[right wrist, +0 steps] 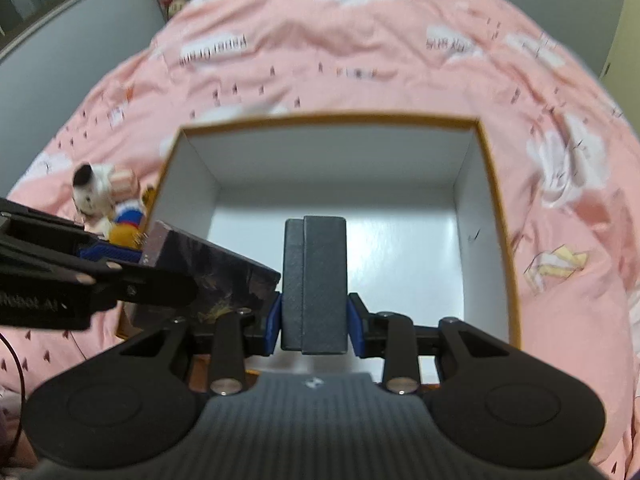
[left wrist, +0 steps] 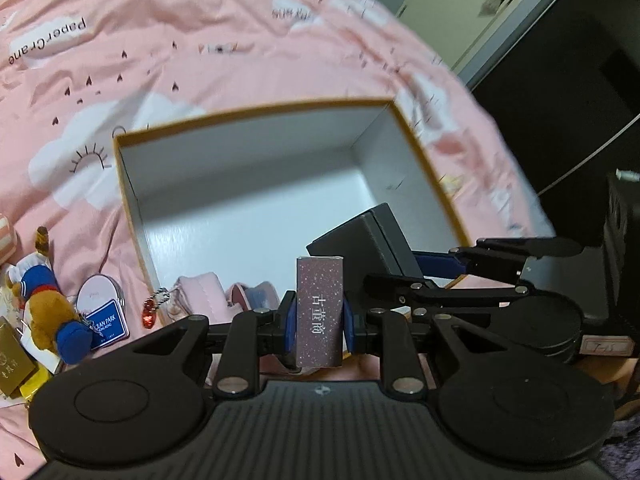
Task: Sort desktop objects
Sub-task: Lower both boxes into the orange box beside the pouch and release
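An open white box with an orange rim (left wrist: 256, 114) (right wrist: 332, 120) lies on the pink bedspread. My left gripper (left wrist: 319, 320) is shut on a small sparkly purple box with white Chinese characters (left wrist: 319, 312), held over the box's near edge; it also shows in the right wrist view (right wrist: 208, 272). My right gripper (right wrist: 314, 316) is shut on a dark grey box (right wrist: 316, 280), held above the white box's inside; it shows in the left wrist view (left wrist: 368, 244) to the right of the purple box.
On the bedspread left of the white box lie a bear plush in blue (left wrist: 44, 304), a round compact (left wrist: 100, 292), a blue Ocean Park tag (left wrist: 106, 324), a gold box (left wrist: 12, 356) and a red charm (left wrist: 150, 316). A white plush (right wrist: 92, 192) lies there too. Pink items (left wrist: 200, 292) lie at the near edge.
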Tool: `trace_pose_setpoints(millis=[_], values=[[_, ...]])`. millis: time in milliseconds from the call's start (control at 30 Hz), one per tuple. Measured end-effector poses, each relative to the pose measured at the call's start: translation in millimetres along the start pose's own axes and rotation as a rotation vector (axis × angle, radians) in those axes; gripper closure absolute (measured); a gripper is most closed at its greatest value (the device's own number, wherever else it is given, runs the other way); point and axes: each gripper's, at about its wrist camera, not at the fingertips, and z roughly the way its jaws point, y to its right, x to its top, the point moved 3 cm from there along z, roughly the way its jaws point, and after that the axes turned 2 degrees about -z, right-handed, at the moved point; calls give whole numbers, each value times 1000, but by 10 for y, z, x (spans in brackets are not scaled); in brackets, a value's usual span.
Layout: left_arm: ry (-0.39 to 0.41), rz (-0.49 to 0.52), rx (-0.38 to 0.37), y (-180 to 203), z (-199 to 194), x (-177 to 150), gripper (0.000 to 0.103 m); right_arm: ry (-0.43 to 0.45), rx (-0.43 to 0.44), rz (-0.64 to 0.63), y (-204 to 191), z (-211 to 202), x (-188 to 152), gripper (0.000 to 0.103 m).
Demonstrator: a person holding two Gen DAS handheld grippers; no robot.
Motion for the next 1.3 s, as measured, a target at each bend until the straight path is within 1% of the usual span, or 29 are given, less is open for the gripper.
trace_pose_setpoints(millis=[167, 333, 467, 633, 733, 867, 933, 1033, 1067, 1167, 1233, 1300], values=[[-91, -37, 56, 1, 276, 13, 77, -73, 49, 31, 81, 252, -11, 67], [-127, -76, 77, -62, 397, 19, 76, -110, 93, 69, 129, 442, -6, 67], [-153, -114, 68, -136, 450, 31, 74, -140, 133, 106, 149, 547, -4, 67], [-158, -133, 38, -199, 442, 20, 73, -159, 142, 111, 99, 639, 4, 67], [-153, -126, 26, -210, 405, 27, 71, -169, 144, 110, 66, 688, 21, 67], [-126, -120, 0, -209, 271, 17, 68, -178, 136, 98, -5, 718, 33, 67], [-74, -83, 10, -198, 120, 14, 66, -181, 126, 92, -40, 711, 34, 67], [8, -63, 11, -250, -120, -8, 53, -190, 126, 77, -106, 701, 27, 67], [36, -66, 16, -287, -195, -22, 53, -197, 134, 75, -133, 706, 22, 67], [89, -84, 58, -397, -353, -60, 53, -207, 115, 30, -223, 699, 18, 67], [109, -104, 82, -506, -434, -97, 53, -237, 118, -13, -285, 708, -5, 65], [119, -129, 94, -617, -483, -148, 53, -264, 98, -81, -366, 737, -32, 64]])
